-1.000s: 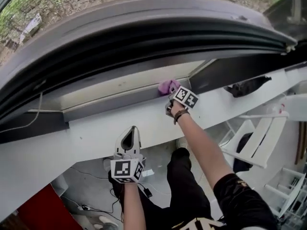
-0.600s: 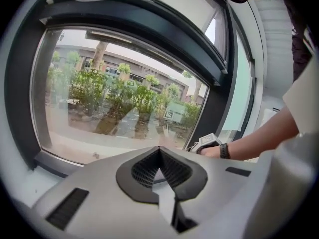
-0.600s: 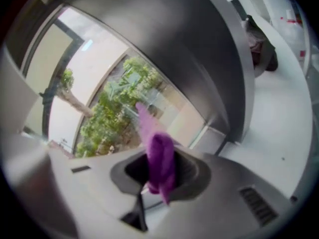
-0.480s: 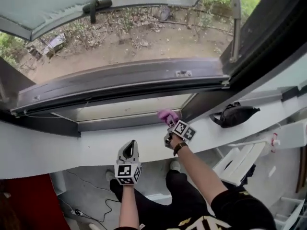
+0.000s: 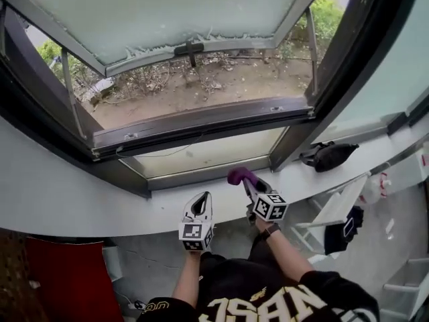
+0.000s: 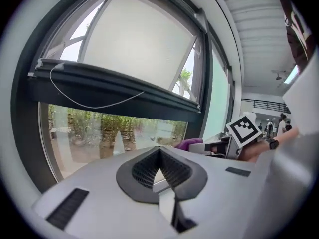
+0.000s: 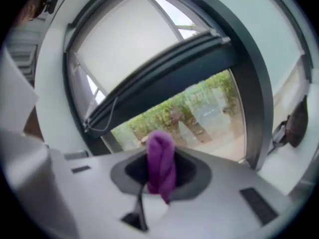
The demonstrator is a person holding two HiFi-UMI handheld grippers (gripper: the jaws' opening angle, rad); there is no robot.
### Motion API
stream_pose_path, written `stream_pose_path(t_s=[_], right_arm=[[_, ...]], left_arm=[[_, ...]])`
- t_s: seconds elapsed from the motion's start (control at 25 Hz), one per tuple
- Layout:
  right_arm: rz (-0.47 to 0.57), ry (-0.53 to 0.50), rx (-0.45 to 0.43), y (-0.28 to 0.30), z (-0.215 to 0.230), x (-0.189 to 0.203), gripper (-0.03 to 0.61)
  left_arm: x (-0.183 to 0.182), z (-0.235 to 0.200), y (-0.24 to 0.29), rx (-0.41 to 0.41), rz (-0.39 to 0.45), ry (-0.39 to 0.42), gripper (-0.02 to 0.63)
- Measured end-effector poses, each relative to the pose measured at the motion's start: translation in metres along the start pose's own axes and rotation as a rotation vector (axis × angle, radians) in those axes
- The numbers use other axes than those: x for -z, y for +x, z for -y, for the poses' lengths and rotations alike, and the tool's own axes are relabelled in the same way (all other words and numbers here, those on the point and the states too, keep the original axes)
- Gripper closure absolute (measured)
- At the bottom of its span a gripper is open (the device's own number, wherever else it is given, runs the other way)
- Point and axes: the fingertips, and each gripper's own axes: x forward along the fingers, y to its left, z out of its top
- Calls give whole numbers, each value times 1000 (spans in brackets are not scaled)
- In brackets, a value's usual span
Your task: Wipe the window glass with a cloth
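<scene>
Grey right gripper (image 5: 249, 182) is clamping a bunched purple cloth (image 5: 237, 176) at the lower glass pane's (image 5: 201, 154) bottom right corner, seemingly short of contact. Wiping well is calling for flat pressure and overlapping strokes. Grey left gripper (image 5: 200, 200), jaws together and empty, is hovering at the white sill's (image 5: 67, 200) near edge.

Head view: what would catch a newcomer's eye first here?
The bright purple cloth stands out most, pinched in the right hand-held gripper close to the lower window glass. Above it, a big frosted sash is swung open outward. The left hand-held gripper sits empty and shut, just left of the right one.
</scene>
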Motion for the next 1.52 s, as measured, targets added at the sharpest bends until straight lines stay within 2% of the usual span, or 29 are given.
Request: stream_pose_path(t_s=[0.16,0.28,0.36,0.48,0.6,0.68,0.8,0.92,1.12,1.28,1.52], right_arm=[[90,30,-5,-33,-57,-7,492],[121,20,-17,-54,-87,-14,492],[129,-46,-34,-65,-102,-24,492],[160,-207,-26,-79,-120,-46,492],[242,-390,-49,-87,-147,-81,492],[292,-441,-92,-91,-165,-98,492],[268,-454,-118,-90,-175,-107,492],[236,-485,-105,-88,-174,-106,492],[238,-456,-118,-88,-169,-111,492],[261,-454,-120,-91,-166,-119,492],[291,-481,-128,-93,-169,-126,492]], left_arm=[[-24,-6,-35,70,14,52,604],[-44,-8,-54,69,55,51,604],[-61,-8,-63,42,93,54,604],[-86,-5,-75,-9,152,45,604],[-110,-4,-83,-50,208,74,604],[-121,-5,-88,-84,226,96,604],[-135,2,-89,-105,222,155,604],[-144,5,-88,-108,225,157,604],[-147,12,-82,-119,234,164,604],[-143,20,-77,-109,220,174,604],[-148,16,-80,-145,221,186,604]])
